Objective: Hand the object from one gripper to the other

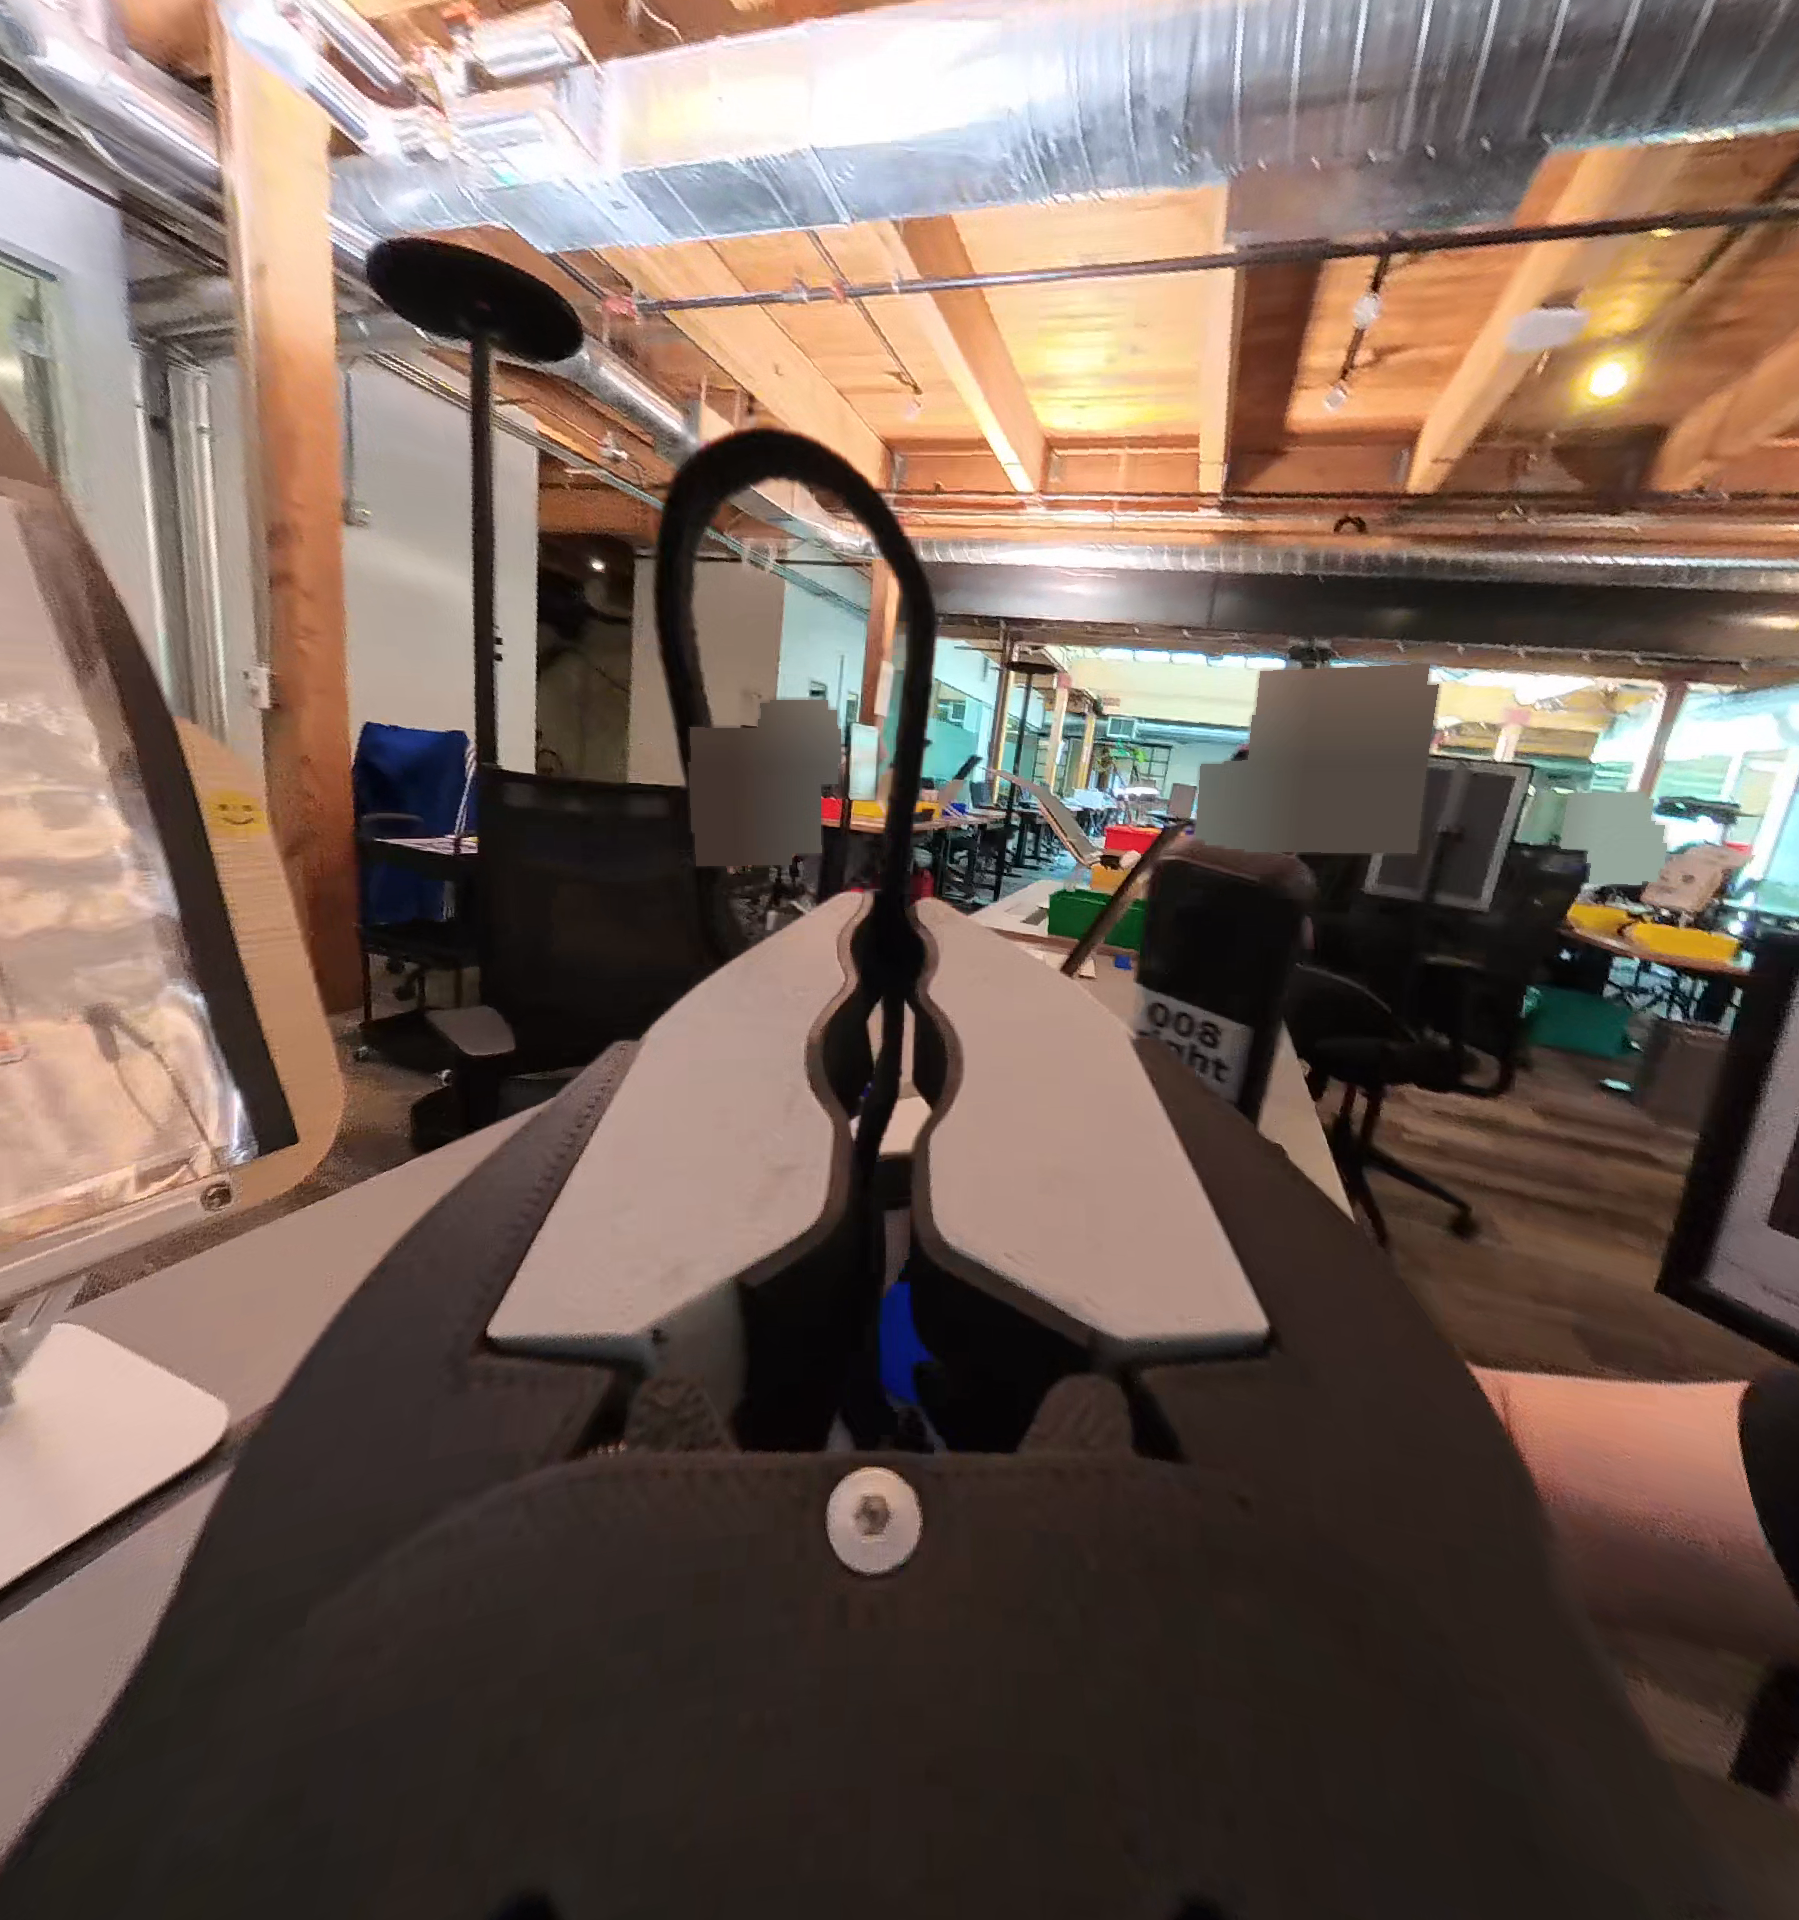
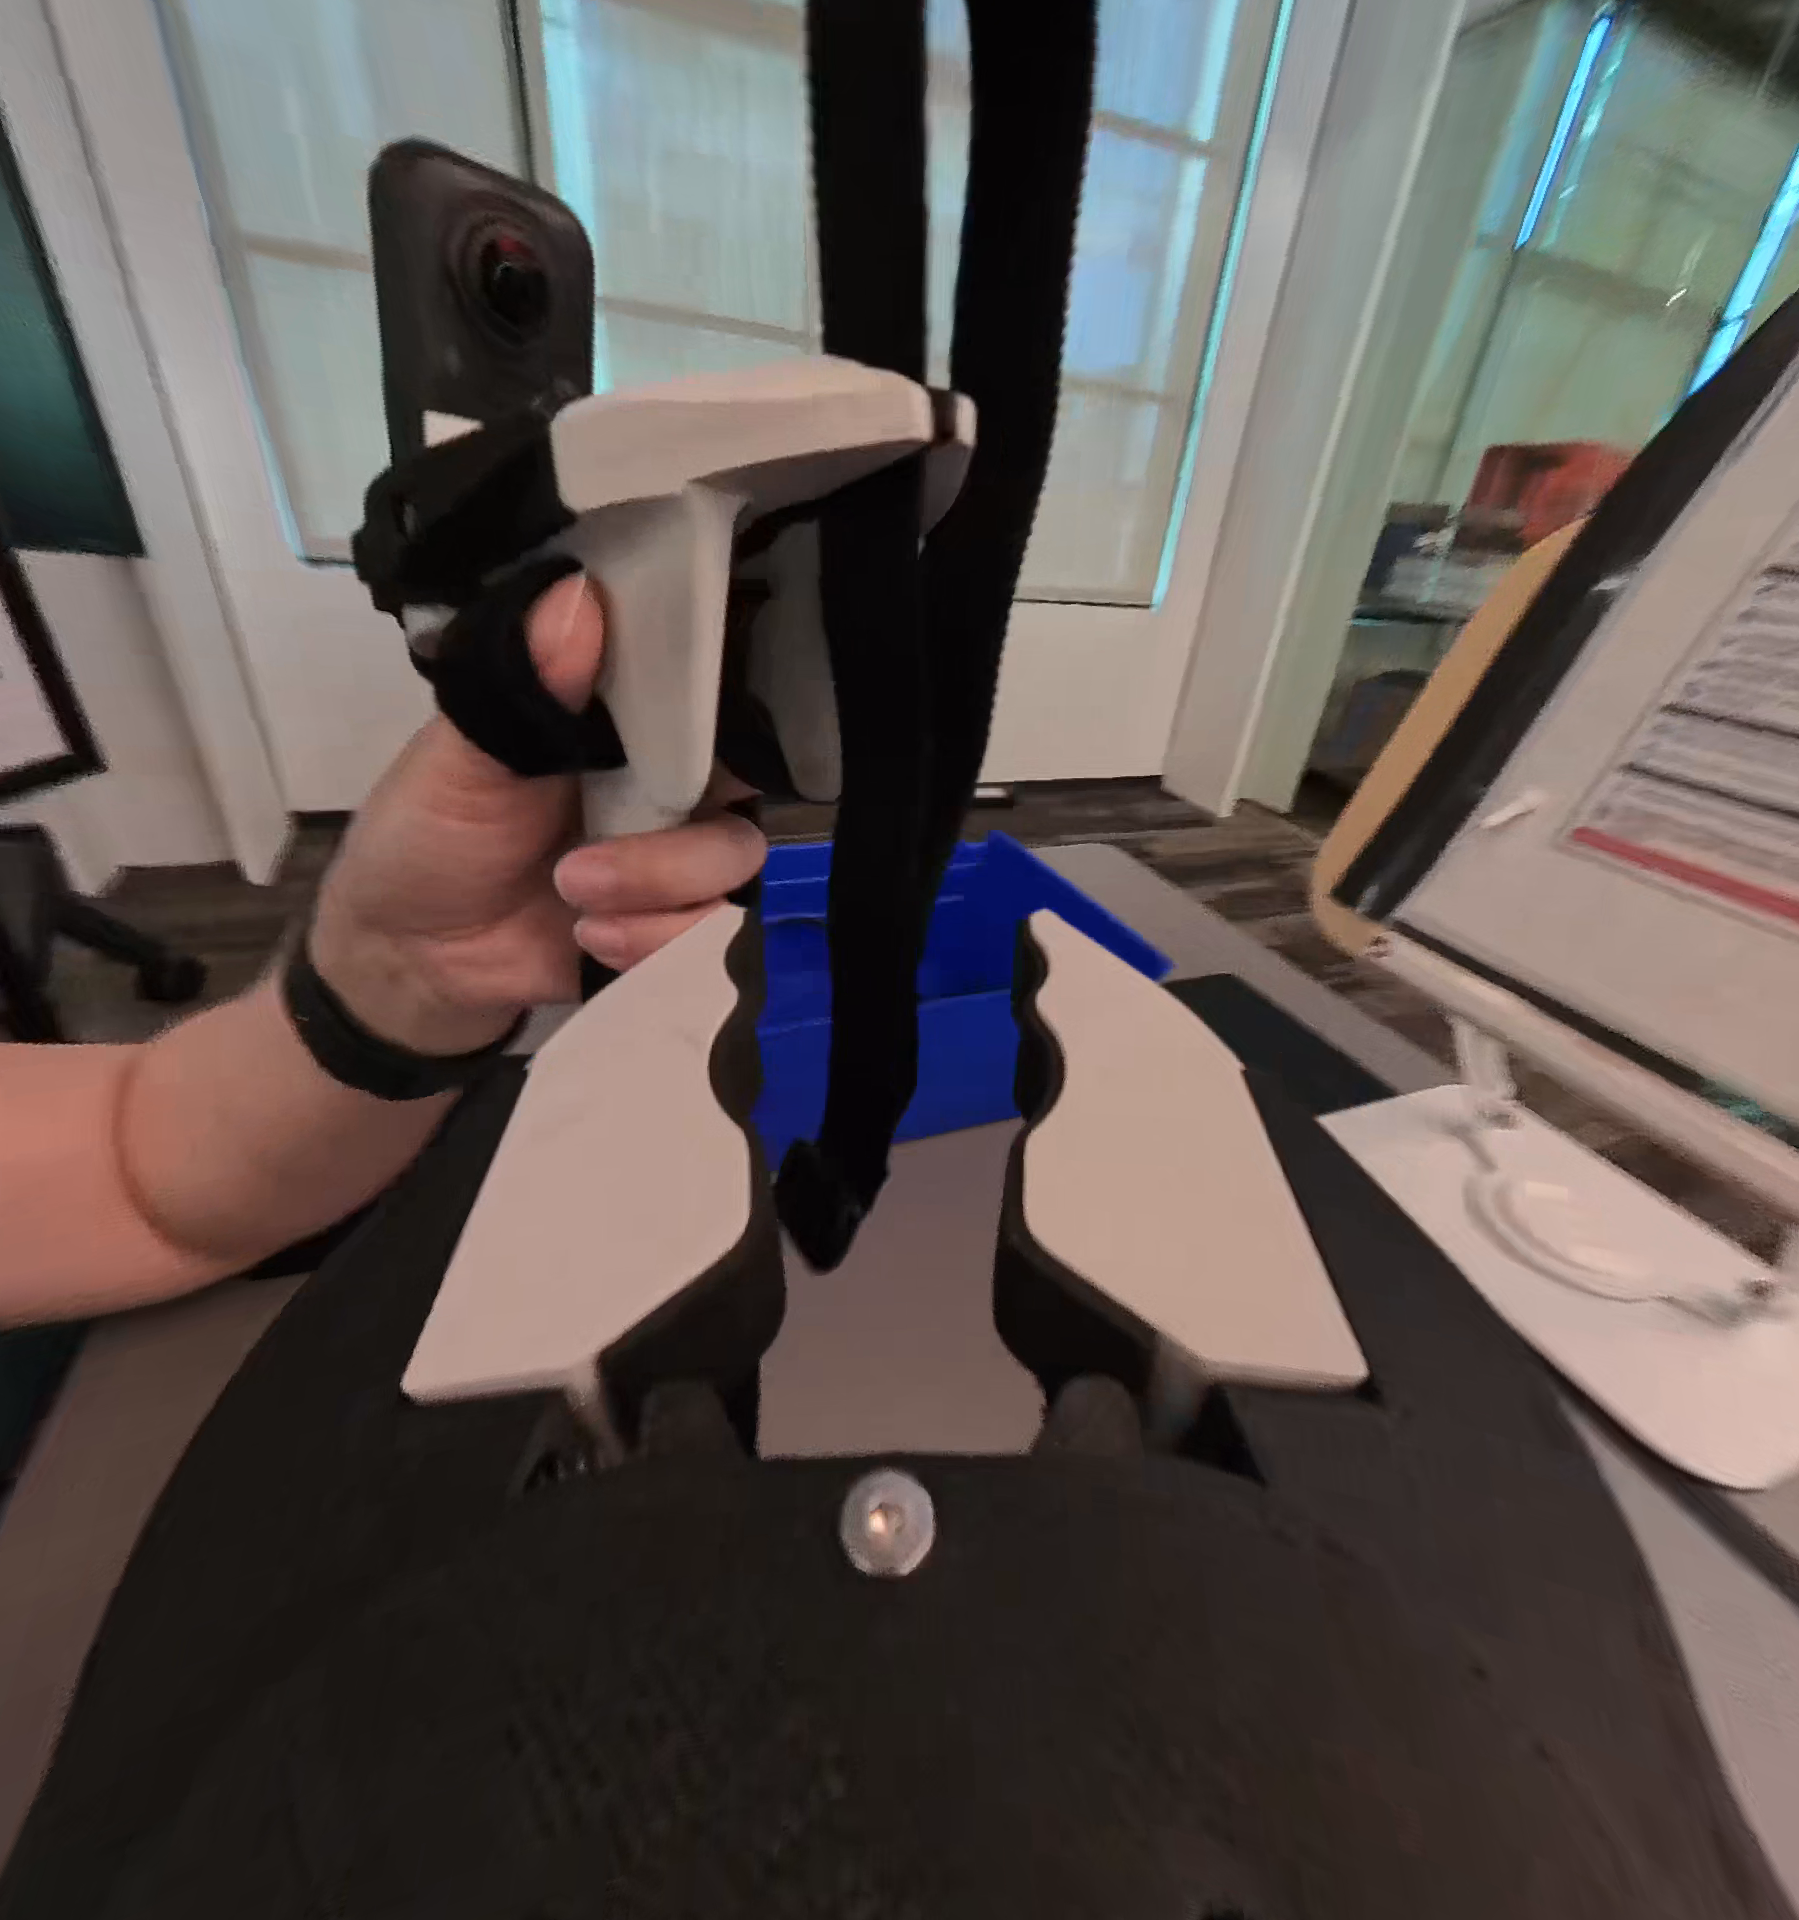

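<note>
Right tongs [image 2: 879,1039] fill the near part of their own view, spread wide apart, and the strap [image 2: 874,831] hangs down into the gap between them without touching either side, its folded black end dangling just above a grey surface [image 2: 895,1351]. Higher in that view the left tongs [image 2: 942,421] grip the strap from the side, held up by a hand [image 2: 479,883] so the loose end drops straight into the waiting opening, which looks like the reason for the raised, sideways hold. From the left wrist view the left tongs [image 1: 887,935] are clamped together on the strap [image 1: 801,582], which arches up past their tips in a loop and also trails back between them. Behind the strap's end sits a blue bin [image 2: 936,1018] on the surface, probably where the strap came from, though that is only a guess. By my reading the handover is at its midpoint: the giver holds firm, the receiver is placed around the strap but not closed. Closing lower down, well below the left tongs, would leave room to let go cleanly; the limp strap may swing or slip aside as the sides meet
</note>
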A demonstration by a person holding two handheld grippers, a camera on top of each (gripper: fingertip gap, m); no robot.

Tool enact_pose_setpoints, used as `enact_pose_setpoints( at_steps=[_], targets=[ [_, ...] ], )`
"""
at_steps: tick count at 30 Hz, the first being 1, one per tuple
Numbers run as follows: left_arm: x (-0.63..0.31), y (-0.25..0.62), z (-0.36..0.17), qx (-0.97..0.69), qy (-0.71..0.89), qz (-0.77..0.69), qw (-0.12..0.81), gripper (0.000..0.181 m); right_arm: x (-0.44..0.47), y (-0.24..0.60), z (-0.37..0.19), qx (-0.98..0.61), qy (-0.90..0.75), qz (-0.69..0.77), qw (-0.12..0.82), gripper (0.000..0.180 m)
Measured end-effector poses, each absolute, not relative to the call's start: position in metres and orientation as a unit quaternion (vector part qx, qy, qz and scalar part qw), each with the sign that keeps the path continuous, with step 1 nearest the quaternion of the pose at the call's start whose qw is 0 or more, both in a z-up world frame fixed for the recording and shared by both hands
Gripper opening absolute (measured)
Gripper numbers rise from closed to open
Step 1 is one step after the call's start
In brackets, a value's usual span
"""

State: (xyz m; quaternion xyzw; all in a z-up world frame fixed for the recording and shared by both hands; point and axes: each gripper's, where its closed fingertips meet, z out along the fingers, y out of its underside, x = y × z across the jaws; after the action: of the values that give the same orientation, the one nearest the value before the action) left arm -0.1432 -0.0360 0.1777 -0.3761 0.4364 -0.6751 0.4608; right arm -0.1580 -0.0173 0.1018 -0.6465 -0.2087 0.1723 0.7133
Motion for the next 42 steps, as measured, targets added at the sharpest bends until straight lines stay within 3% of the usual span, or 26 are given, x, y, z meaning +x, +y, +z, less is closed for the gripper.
enact_pose_setpoints(
  at_steps=[5, 7, 9, 12, 14, 16, 20, 23, 27, 31, 35, 40, 42],
  targets=[
    [-0.147, -0.047, 0.181, -0.361, 0.45, -0.677, 0.458, 0.001, -0.159, -0.024, 0.103, -0.644, -0.209, 0.277, 0.682, 0.04],
    [-0.148, -0.051, 0.182, -0.354, 0.454, -0.689, 0.441, 0.002, -0.165, -0.036, 0.105, -0.629, -0.249, 0.319, 0.664, 0.006],
    [-0.149, -0.051, 0.183, -0.359, 0.448, -0.701, 0.423, 0.005, -0.153, -0.033, 0.108, -0.647, -0.231, 0.309, 0.658, 0.006],
    [-0.146, -0.047, 0.181, -0.388, 0.457, -0.686, 0.413, 0.058, -0.096, -0.042, 0.136, -0.646, -0.179, 0.258, 0.695, 0.005],
    [-0.148, -0.047, 0.181, -0.392, 0.472, -0.671, 0.417, 0.067, -0.035, -0.055, 0.139, -0.697, -0.141, 0.169, 0.683, 0.005],
    [-0.151, -0.048, 0.182, -0.388, 0.483, -0.66, 0.425, 0.061, 0.028, -0.076, 0.118, -0.776, -0.089, 0.066, 0.621, 0.005],
    [-0.153, -0.046, 0.182, -0.392, 0.49, -0.653, 0.424, 0.053, 0.127, -0.142, 0.025, -0.923, 0.065, -0.041, 0.377, 0.005],
    [-0.153, -0.041, 0.181, -0.401, 0.481, -0.662, 0.411, 0.052, 0.143, -0.178, -0.043, -0.971, 0.116, -0.001, 0.209, 0.006],
    [-0.157, -0.039, 0.183, -0.407, 0.479, -0.675, 0.386, 0.052, 0.136, -0.186, -0.086, -0.984, 0.13, 0.068, 0.103, 0.009],
    [-0.177, -0.017, 0.196, -0.412, 0.472, -0.641, 0.443, 0.056, 0.131, -0.177, -0.077, -0.982, 0.126, 0.071, 0.12, 0.033],
    [-0.207, 0.038, 0.193, -0.476, 0.479, -0.48, 0.56, 0.057, 0.14, -0.169, -0.039, -0.974, 0.117, -0.011, 0.193, 0.037],
    [-0.252, 0.113, 0.116, -0.673, 0.494, -0.271, 0.48, 0.069, 0.122, -0.147, 0.016, -0.945, 0.068, -0.063, 0.313, 0.037],
    [-0.273, 0.156, 0.082, -0.742, 0.467, -0.165, 0.452, 0.055, 0.114, -0.137, 0.029, -0.934, 0.048, -0.073, 0.346, 0.035]
  ],
)
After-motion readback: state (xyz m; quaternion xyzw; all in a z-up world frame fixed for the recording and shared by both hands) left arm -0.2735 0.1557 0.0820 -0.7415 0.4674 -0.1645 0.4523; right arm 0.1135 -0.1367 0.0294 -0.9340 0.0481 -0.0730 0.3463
